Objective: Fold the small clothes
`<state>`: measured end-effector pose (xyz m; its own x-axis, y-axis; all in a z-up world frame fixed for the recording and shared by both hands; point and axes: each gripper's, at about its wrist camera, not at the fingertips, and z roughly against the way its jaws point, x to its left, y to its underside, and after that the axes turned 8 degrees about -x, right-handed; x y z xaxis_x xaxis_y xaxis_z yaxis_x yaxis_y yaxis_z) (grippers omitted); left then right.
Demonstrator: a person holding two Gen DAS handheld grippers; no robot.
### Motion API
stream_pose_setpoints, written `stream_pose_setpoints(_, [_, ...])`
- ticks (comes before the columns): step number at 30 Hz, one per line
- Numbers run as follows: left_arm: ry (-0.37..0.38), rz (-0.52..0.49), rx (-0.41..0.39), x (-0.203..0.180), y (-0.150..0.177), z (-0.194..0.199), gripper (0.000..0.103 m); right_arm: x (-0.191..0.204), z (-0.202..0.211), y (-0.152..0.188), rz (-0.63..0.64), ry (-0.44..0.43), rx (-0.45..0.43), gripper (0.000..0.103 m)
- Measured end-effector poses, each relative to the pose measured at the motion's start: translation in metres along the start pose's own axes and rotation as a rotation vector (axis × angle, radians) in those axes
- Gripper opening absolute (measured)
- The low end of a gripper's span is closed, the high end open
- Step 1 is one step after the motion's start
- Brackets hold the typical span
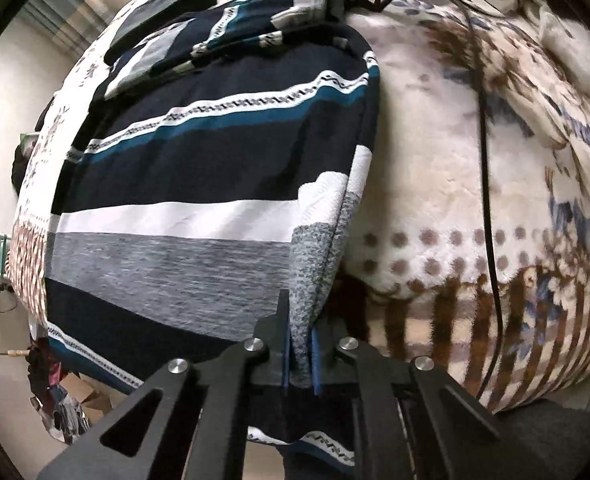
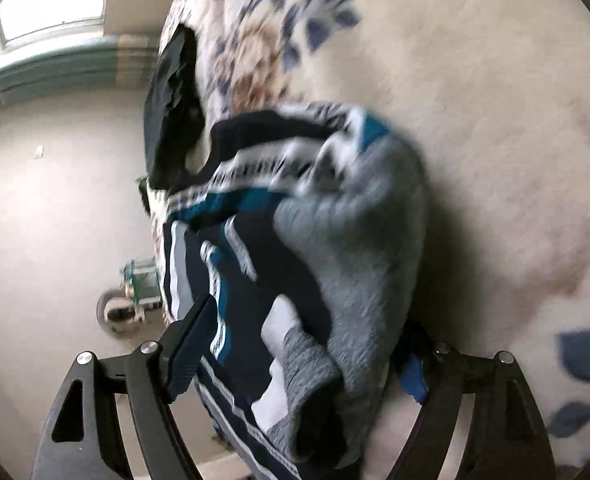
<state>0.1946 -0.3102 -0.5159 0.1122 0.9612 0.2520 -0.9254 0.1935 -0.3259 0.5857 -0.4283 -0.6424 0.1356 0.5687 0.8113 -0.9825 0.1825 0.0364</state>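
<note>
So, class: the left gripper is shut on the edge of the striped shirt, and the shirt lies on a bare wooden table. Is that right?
One thing is wrong. The left gripper is shut on the striped shirt's edge, but the shirt lies on a floral blanket, not a bare wooden table. The left wrist view shows it.

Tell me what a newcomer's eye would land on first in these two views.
First the striped shirt, navy, teal, white and grey, spread over the left half of the floral blanket. Next the left tongs, shut on the shirt's grey edge at the bottom of the left view. In the blurred right view, the right tongs stand open around bunched shirt cloth.
</note>
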Motion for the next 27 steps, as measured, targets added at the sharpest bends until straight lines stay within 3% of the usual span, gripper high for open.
stream_pose_setpoints(1, [-0.002, 0.004, -0.003, 0.0, -0.002, 0.0, 0.005, 0.001, -0.001, 0.002, 0.015, 0.0, 0.01, 0.081])
stream_pose_setpoints(3, [-0.005, 0.004, -0.003, 0.006, -0.004, 0.002, 0.005, 0.005, -0.009, 0.008, 0.059, 0.038, 0.032, 0.061])
stream_pose_setpoints(4, [-0.01, 0.003, -0.003, 0.004, -0.005, 0.003, 0.005, 0.006, -0.013, 0.01, 0.079, 0.073, 0.042, 0.025])
stream_pose_setpoints(5, [-0.014, 0.001, -0.004, 0.006, -0.005, 0.005, 0.005, 0.005, -0.016, 0.011, 0.074, 0.101, 0.05, 0.021])
stream_pose_setpoints(12, [-0.049, 0.025, -0.023, 0.037, -0.006, 0.027, 0.005, 0.029, 0.005, 0.017, 0.023, 0.119, -0.002, 0.018])
stream_pose_setpoints(18, [-0.08, 0.138, -0.037, 0.1, -0.015, 0.049, 0.005, 0.095, 0.014, 0.02, 0.05, 0.111, 0.004, 0.018])
stream_pose_setpoints(21, [-0.08, 0.215, -0.036, 0.134, -0.018, 0.052, 0.005, 0.135, 0.004, 0.02, 0.074, 0.173, 0.026, 0.018])
stream_pose_setpoints(27, [-0.086, 0.341, -0.034, 0.204, -0.017, 0.034, 0.005, 0.227, -0.065, 0.019, 0.165, 0.374, 0.09, 0.018])
